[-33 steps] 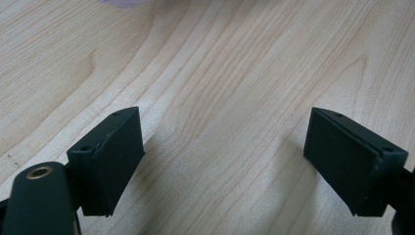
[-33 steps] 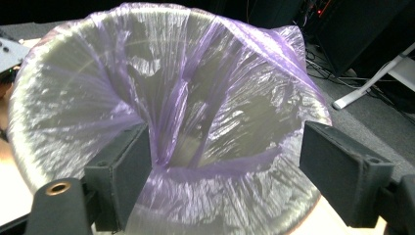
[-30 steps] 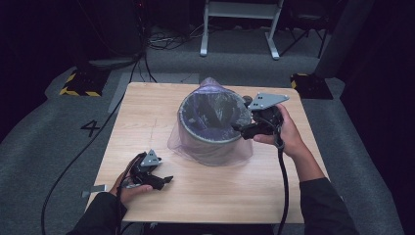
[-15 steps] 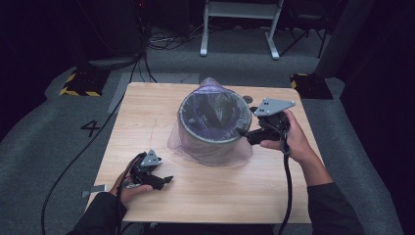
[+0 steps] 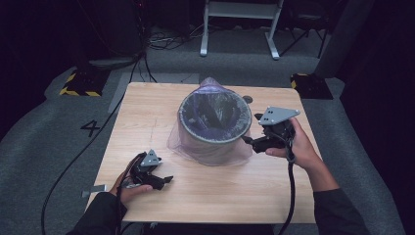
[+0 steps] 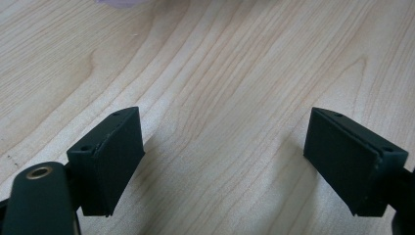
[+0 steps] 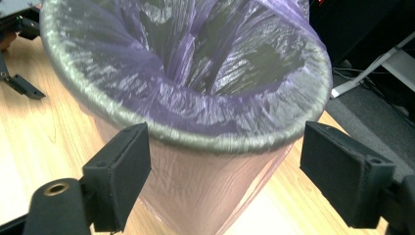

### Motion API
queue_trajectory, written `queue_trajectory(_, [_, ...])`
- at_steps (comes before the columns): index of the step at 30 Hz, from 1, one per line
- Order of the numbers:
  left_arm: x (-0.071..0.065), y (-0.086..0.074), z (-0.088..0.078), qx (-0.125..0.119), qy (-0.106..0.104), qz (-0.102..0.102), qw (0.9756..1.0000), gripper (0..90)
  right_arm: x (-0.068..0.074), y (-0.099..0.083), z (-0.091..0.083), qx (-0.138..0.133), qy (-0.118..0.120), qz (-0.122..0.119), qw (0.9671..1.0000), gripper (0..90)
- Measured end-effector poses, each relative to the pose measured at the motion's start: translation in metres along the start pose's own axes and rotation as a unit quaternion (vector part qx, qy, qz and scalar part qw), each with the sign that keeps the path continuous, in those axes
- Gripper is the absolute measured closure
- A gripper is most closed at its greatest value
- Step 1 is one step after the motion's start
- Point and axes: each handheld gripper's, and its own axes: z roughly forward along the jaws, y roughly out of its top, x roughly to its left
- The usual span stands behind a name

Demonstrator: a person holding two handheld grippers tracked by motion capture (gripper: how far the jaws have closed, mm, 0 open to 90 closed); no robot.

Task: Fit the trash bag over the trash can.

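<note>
A bin (image 5: pixel 211 128) stands on the desk (image 5: pixel 274 196), toward its far middle, with a plastic bag (image 5: pixel 210 110) set inside it and folded over its rim, the bag's skirt draping down the outside onto the desk. The right claw (image 5: pixel 250 142) sits just beside the bin's right side, jaws apart, facing the rim. The left claw (image 5: pixel 164 180) rests on the desk near the front left edge, well apart from the bin, jaws spread over bare desk. Cables trail across the floor (image 5: pixel 49 147) behind and left of the desk.
</note>
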Motion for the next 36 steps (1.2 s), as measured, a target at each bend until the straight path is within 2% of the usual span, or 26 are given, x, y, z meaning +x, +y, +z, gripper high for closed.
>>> queue_trajectory(7, [0.0, 0.0, 0.0, 0.0, 0.0, 0.0, 1.0, 14.3, 0.001, -0.011, 0.001, 0.014, -0.004, -0.002, 0.9999, 18.9])
queue_trajectory(16, [0.0, 0.0, 0.0, 0.001, 0.0, 0.0, 1.0, 14.3, 0.001, -0.034, 0.008, 0.036, -0.003, -0.003, 0.9993, 19.4])
queue_trajectory(19, [0.0, 0.0, 0.0, 0.001, 0.0, 0.0, 1.0, 14.3, 0.002, -0.042, 0.013, 0.049, -0.006, -0.003, 0.9988, 19.3])
queue_trajectory(22, [0.0, 0.0, 0.0, 0.0, 0.0, 0.0, 1.0, 14.3, 0.004, -0.053, 0.021, 0.069, -0.02, -0.008, 0.9974, 19.3])
queue_trajectory(24, [0.0, 0.0, 0.0, 0.001, 0.0, 0.0, 1.0, 14.3, 0.004, -0.061, 0.025, 0.071, -0.009, 0.001, 0.9974, 19.3])
queue_trajectory(28, [0.0, 0.0, 0.0, 0.001, 0.0, 0.0, 1.0, 14.3, 0.005, -0.074, 0.032, 0.091, -0.023, 0.002, 0.9956, 19.3])
queue_trajectory(36, [0.0, 0.0, 0.0, 0.001, 0.0, 0.0, 1.0, 14.3, 0.005, -0.096, 0.038, 0.102, -0.022, 0.025, 0.9942, 19.2])
